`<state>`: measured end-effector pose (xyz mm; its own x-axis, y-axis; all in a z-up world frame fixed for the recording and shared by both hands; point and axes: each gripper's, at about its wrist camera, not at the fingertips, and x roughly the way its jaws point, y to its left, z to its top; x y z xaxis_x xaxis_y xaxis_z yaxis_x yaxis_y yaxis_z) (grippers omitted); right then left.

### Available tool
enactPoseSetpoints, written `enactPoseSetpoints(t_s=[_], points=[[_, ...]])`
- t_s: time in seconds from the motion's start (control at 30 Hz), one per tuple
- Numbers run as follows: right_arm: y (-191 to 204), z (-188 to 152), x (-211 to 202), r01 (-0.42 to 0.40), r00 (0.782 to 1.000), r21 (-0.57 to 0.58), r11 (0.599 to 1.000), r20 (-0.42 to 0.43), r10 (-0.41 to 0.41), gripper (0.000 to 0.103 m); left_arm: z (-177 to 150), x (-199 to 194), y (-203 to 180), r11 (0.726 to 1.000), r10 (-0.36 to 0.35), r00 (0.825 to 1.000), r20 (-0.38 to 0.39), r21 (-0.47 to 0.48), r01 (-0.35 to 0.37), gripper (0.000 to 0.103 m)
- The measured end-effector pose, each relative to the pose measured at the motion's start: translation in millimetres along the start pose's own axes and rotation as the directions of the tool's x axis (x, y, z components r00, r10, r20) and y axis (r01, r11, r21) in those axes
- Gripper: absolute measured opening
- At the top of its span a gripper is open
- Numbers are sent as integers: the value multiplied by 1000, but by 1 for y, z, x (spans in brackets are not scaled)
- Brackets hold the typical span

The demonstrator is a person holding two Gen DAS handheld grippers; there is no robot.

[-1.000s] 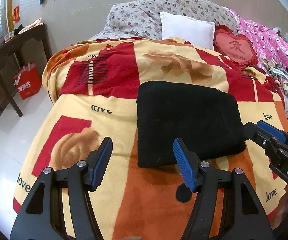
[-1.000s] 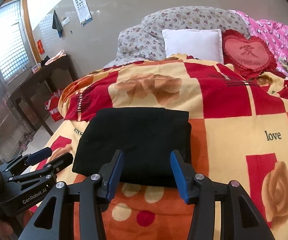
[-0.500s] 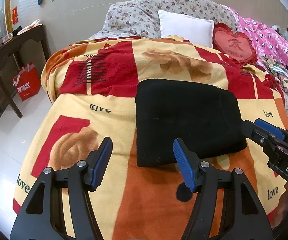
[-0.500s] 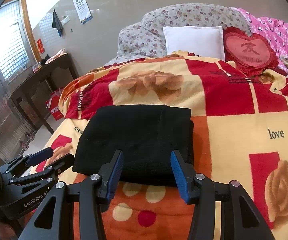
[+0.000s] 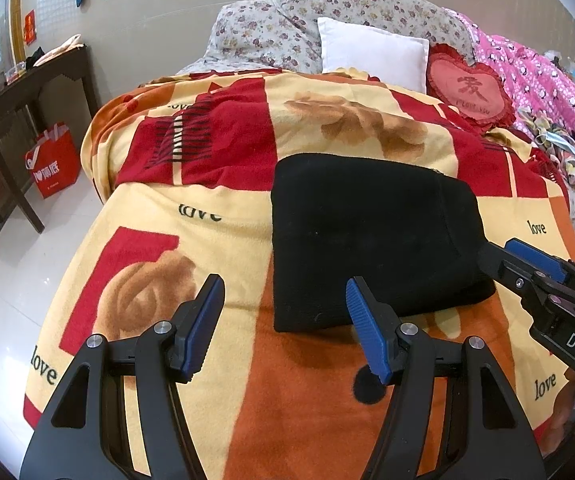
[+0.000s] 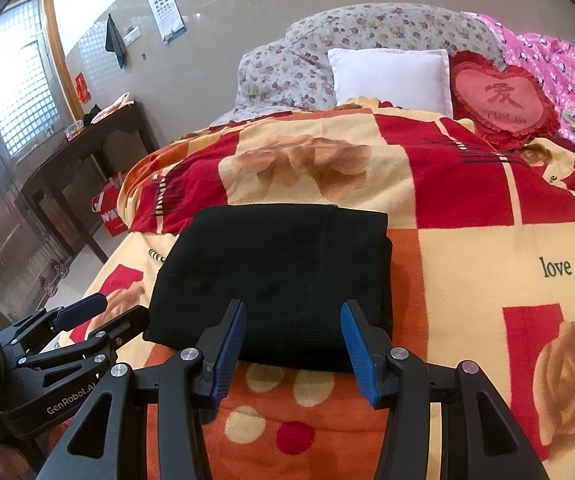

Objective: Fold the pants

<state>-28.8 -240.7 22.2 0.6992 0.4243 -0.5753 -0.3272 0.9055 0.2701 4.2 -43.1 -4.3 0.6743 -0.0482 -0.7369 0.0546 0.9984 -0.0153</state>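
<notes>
Black pants point(image 5: 371, 236) lie folded into a flat rectangle on the patterned blanket point(image 5: 215, 232); they also show in the right wrist view point(image 6: 279, 276). My left gripper point(image 5: 285, 316) is open and empty, just in front of the pants' near left corner. My right gripper point(image 6: 293, 338) is open and empty, just in front of the pants' near edge. The right gripper shows at the right of the left wrist view point(image 5: 527, 264), and the left gripper at the left of the right wrist view point(image 6: 99, 312).
A white pillow point(image 5: 371, 54), a red heart cushion point(image 5: 469, 90), floral bedding point(image 5: 287, 28) and a pink quilt point(image 5: 543, 92) sit at the bed's head. A dark wooden table point(image 5: 27, 92) and a red bag point(image 5: 51, 160) stand on the floor to the left.
Both grippers have drawn back slightly from the folded pants and stayed open. The pants have not moved.
</notes>
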Motion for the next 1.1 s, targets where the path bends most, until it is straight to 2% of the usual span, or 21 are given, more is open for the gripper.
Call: enactPoseSetpoints(t_s=[1.1], points=[[-1,-3,5,-3,1000,-3,1000,-22,3,48,-1,5,1,1000,1,1000,-17,-10,-1,63]])
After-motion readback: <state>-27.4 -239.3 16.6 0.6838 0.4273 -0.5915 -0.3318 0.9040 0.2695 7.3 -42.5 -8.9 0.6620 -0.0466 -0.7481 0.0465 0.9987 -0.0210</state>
